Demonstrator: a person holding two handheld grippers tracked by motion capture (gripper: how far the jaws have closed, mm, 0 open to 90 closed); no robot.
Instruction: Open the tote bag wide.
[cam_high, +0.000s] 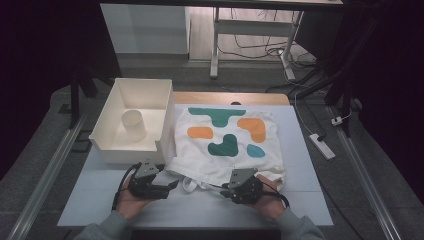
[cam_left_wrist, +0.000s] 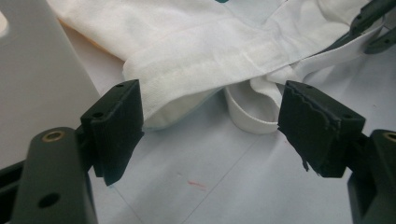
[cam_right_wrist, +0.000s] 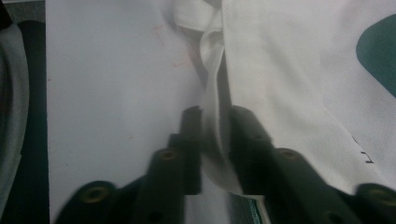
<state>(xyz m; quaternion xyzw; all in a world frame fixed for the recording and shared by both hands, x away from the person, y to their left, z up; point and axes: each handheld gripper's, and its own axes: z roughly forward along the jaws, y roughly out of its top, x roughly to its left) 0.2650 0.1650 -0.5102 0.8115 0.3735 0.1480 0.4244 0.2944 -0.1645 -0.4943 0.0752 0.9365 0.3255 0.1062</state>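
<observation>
A white cloth bag (cam_high: 227, 140) printed with green, orange and teal blobs lies flat on the table, its straps (cam_high: 192, 184) at the near edge. My right gripper (cam_high: 226, 190) is shut on a white strap (cam_right_wrist: 215, 135), the fabric pinched between its jaws. My left gripper (cam_high: 172, 185) is open just left of the bag's near left corner, with the hemmed edge (cam_left_wrist: 196, 70) and a strap loop (cam_left_wrist: 247, 112) lying a little beyond its jaws, touching neither.
A white open bin (cam_high: 134, 120) holding a pale cup (cam_high: 134, 125) stands at the table's left, right against the bag. The table's near edge runs just below both hands. A power strip (cam_high: 321, 146) lies on the floor at right.
</observation>
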